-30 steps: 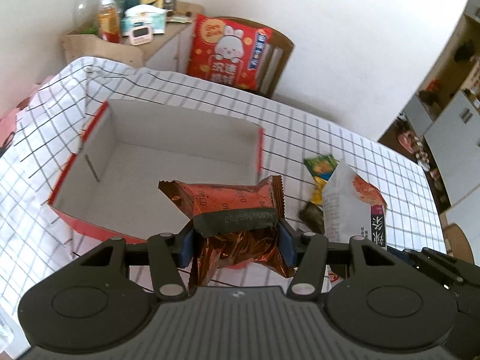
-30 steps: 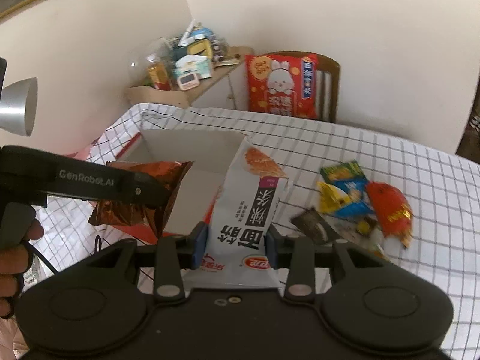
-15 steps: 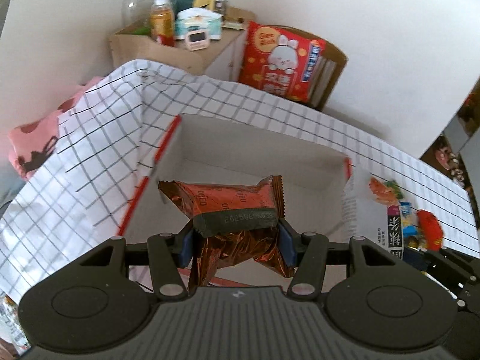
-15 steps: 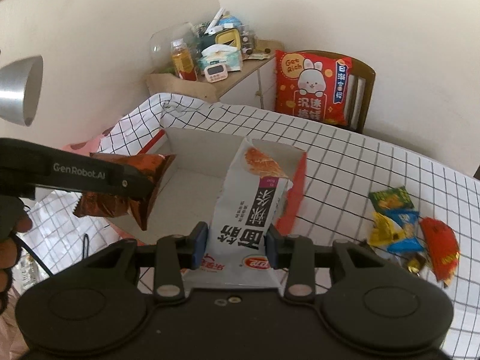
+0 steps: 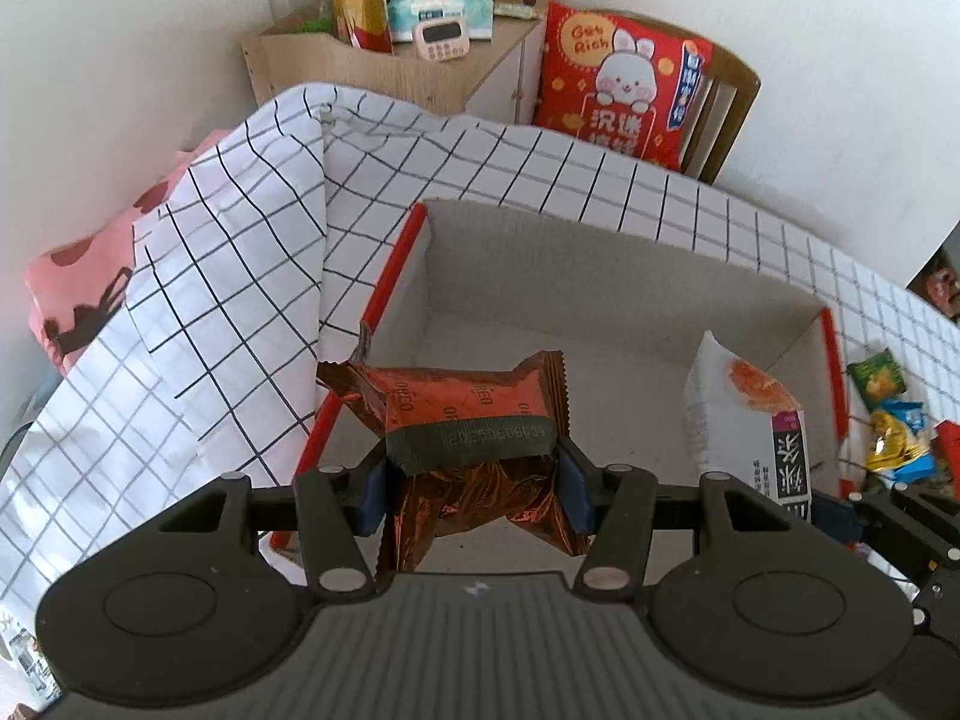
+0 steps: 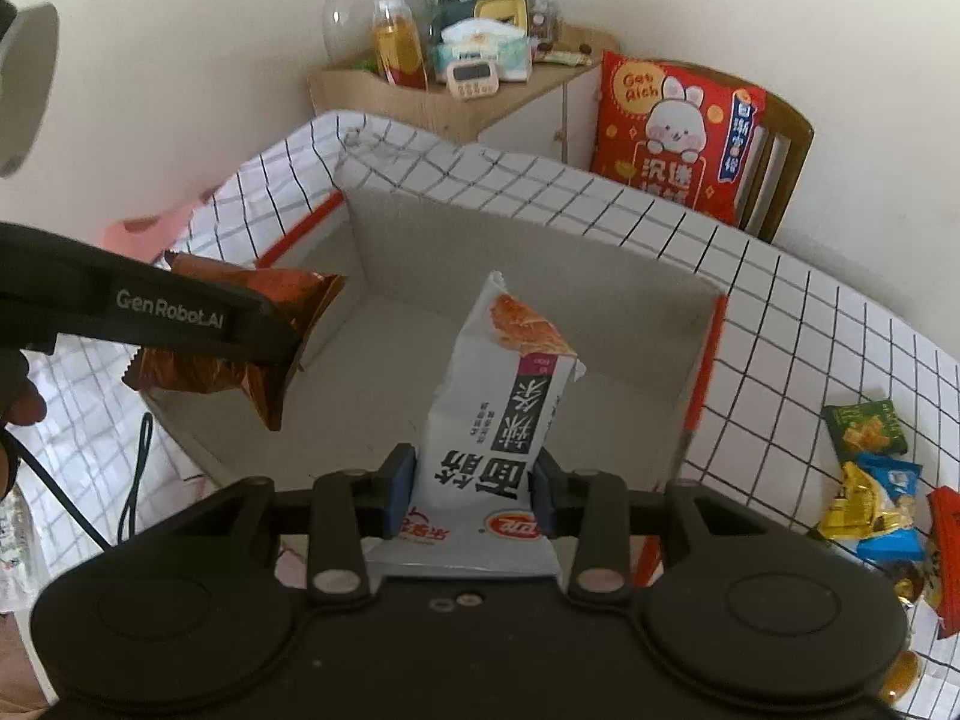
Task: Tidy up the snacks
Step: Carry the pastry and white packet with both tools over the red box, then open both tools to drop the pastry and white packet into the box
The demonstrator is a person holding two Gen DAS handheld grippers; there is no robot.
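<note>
My left gripper (image 5: 471, 483) is shut on a copper-red Oreo packet (image 5: 462, 399), held over the left part of an open cardboard box (image 5: 600, 264) with red edges. My right gripper (image 6: 474, 489) is shut on a white snack bag (image 6: 504, 384) with black characters, held upright over the same box (image 6: 540, 252). In the right wrist view the left gripper (image 6: 282, 348) with the Oreo packet (image 6: 264, 288) hangs over the box's left wall. In the left wrist view the white bag (image 5: 744, 408) stands at the box's right side.
The box sits on a table with a white checked cloth (image 5: 252, 300). Several loose snack packets (image 6: 870, 480) lie on the cloth right of the box. Behind the table stand a wooden shelf (image 5: 384, 66) with clutter and a chair with a red rabbit cushion (image 5: 618, 84).
Both grippers have moved leftward and down over the box with their packets still gripped. The box now fills more of both views and the loose snacks have slid to the right edge.
</note>
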